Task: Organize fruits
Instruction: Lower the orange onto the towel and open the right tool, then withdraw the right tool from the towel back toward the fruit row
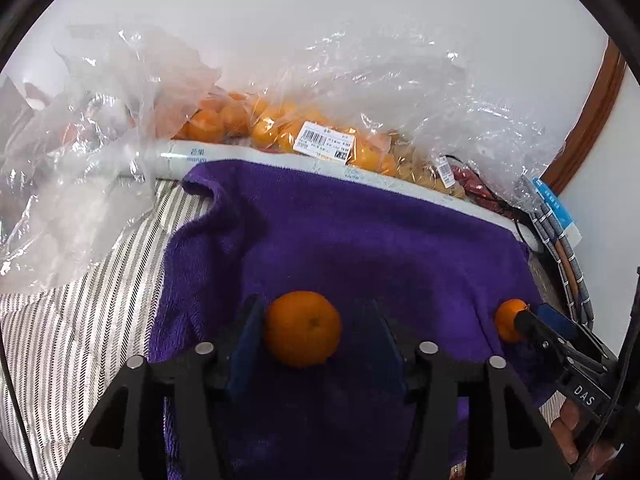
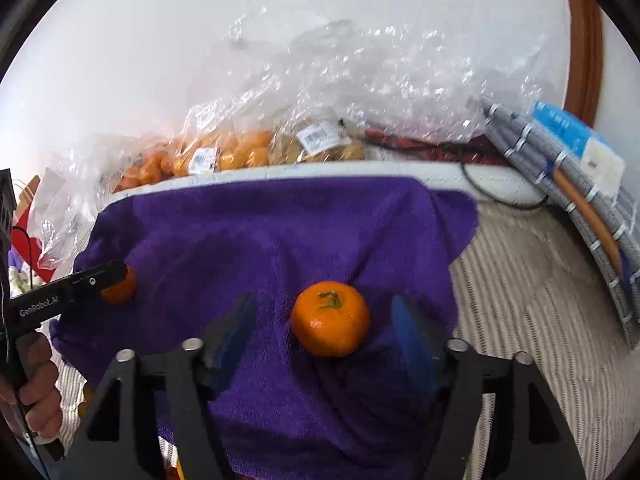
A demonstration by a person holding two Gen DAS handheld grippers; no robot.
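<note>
Pointing steeply down at a purple towel (image 1: 360, 232), the left gripper (image 1: 316, 328) stands with its jaws parted around a mandarin (image 1: 303, 328); the left pad touches the fruit, the right pad stands clear of it. At that view's right edge the right gripper (image 1: 532, 322) reaches in beside a second mandarin (image 1: 509, 319), a hand (image 1: 576, 436) on its handle below. From the right wrist, the right gripper (image 2: 324, 328) is tilted down the same way, jaws wide, both pads apart from the second mandarin (image 2: 330, 324), which rests on the towel (image 2: 260, 232) with its green stem (image 2: 330, 300) facing up. The left gripper's finger (image 2: 94, 278) covers part of the first mandarin (image 2: 120, 290), a hand (image 2: 38, 388) gripping its handle. Behind the towel, clear plastic bags (image 1: 304, 120) hold many small orange fruits (image 1: 212, 122), with price labels (image 1: 324, 143) stuck on; another bag holds pale brown items (image 2: 316, 146) too blurred to name. Being round, neither mandarin shows a long axis.
</note>
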